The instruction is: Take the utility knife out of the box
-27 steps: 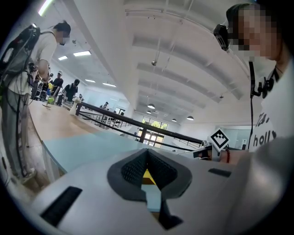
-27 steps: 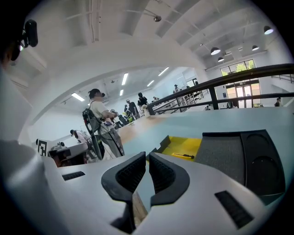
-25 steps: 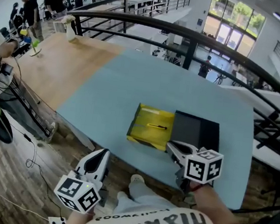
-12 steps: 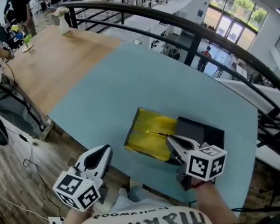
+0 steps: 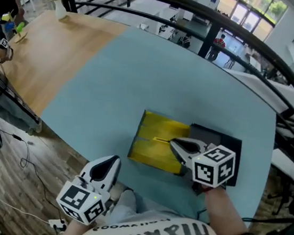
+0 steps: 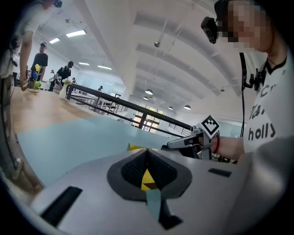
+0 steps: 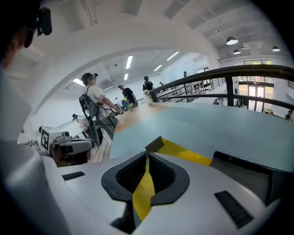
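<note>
The utility knife (image 5: pixel 159 139) lies inside the open yellow box (image 5: pixel 147 154), just right of the frame's centre on the pale blue surface (image 5: pixel 114 83). The right gripper (image 5: pixel 174 143) hangs over the box's right side, its fingers pressed together and empty, tips near the knife. A black tray (image 5: pixel 230 145) adjoins the box's right. At lower left, off the surface's edge, the left gripper (image 5: pixel 110 161) has its fingers closed and empty.

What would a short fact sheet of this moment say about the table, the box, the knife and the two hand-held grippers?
Table: blue-green top
Box: yellow, open, black lid lying beside it
Knife: thin dark shape lying inside the box, not gripped
Right gripper: jaws shut, nothing held, tips above the box
Left gripper: jaws shut, nothing held, short of the table's near edge
</note>
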